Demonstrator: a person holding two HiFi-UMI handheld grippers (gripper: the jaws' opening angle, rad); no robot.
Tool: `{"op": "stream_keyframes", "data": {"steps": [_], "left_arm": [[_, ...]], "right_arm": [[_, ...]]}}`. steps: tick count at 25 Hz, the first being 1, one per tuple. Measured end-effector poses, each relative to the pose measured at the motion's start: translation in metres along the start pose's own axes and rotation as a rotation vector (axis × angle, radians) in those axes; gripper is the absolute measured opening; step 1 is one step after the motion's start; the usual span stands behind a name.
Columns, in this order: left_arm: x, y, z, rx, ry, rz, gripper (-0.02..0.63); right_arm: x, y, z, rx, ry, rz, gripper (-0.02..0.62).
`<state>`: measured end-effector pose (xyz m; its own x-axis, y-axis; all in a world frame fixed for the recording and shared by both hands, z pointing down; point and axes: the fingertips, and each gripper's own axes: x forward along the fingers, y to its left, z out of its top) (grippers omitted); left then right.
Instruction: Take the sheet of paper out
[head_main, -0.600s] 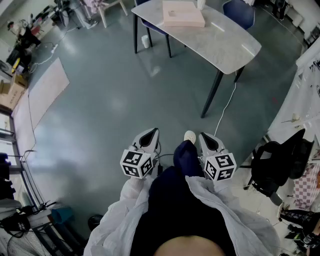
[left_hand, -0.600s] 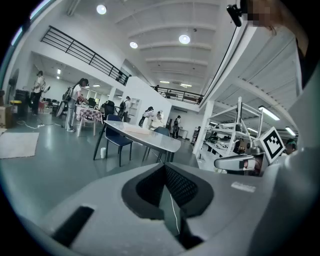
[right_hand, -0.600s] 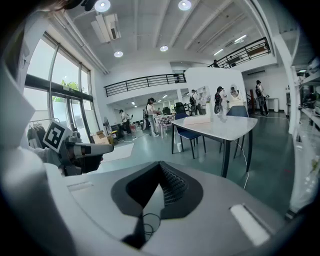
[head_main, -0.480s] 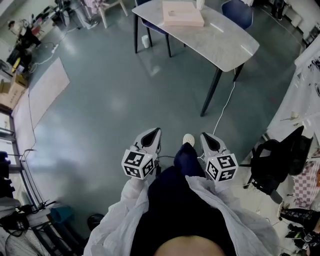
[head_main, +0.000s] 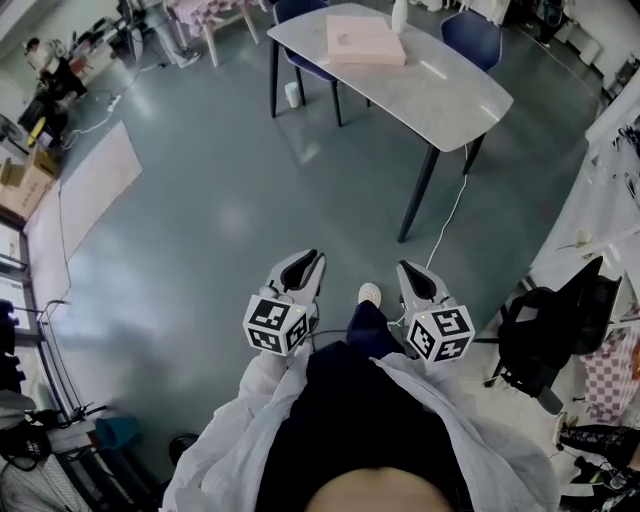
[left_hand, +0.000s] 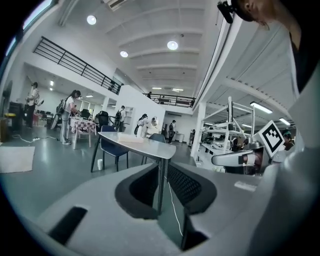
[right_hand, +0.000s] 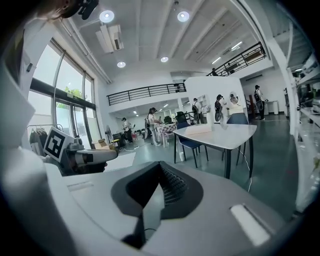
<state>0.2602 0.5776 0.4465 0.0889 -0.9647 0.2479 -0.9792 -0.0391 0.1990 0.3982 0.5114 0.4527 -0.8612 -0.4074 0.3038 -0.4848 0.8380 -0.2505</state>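
Observation:
Both grippers are held out level in front of me, a few steps short of a white table (head_main: 450, 95). On its far end lies a flat pink box (head_main: 363, 40) with a white bottle (head_main: 400, 12) beside it. No sheet of paper shows in any view. My left gripper (head_main: 309, 260) holds nothing, and its jaws stand a narrow slit apart. The right gripper (head_main: 407, 268) is shut and empty, its tips meeting. The left gripper view shows the table (left_hand: 145, 145) ahead through the slit. In the right gripper view the table (right_hand: 225, 136) and the box (right_hand: 199, 130) appear ahead on the right.
Blue chairs (head_main: 470, 32) stand behind the table, and a white cup (head_main: 291, 94) sits on the floor by a table leg. A white cable (head_main: 455, 215) trails across the floor. A black chair with a bag (head_main: 545, 335) is at my right, a pale floor mat (head_main: 85, 185) at left. People stand far off.
I have stepped forward: the table and box sit a little lower and nearer in the head view. Both grippers keep their place in front of me, jaws unchanged.

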Motion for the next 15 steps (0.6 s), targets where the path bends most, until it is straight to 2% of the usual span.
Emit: {"op": "stream_keyframes", "data": {"steps": [2,6,11,15], "left_arm": [[0.007,0.003,0.009,0.003,-0.011,-0.001,0.104],[0.022,0.018,0.022,-0.004,-0.022,0.02,0.186],[0.049,0.043,0.028,-0.025,-0.001,0.036,0.217],[0.082,0.057,0.033,-0.041,0.016,0.041,0.237]], "right_arm": [[0.007,-0.003,0.006,-0.011,0.001,0.013,0.008],[0.03,-0.009,0.017,-0.023,0.011,0.031,0.008],[0.06,-0.019,0.033,-0.035,0.024,0.048,0.008],[0.082,-0.045,0.035,-0.023,0.066,0.04,0.008]]}}
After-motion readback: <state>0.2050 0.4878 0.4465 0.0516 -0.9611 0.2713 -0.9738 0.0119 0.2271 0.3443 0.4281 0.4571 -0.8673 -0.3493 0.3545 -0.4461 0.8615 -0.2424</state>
